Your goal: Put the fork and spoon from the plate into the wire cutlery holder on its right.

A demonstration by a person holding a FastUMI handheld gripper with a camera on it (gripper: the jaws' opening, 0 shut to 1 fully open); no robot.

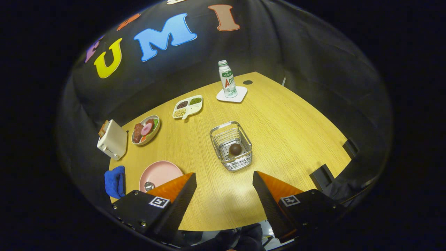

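Hovering with fingers spread apart, just short of wire holder.

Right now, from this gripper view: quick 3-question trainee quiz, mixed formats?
1. True or false: the fingers of the gripper are spread apart with nothing between them.
2. What stands on the white coaster at the far end of the table? A) bottle B) mug C) toaster
3. Fill in: the wire cutlery holder sits just ahead of the fingers, and to its left lies the pink ____.

Key: 1 true; 2 A, the bottle; 3 plate.
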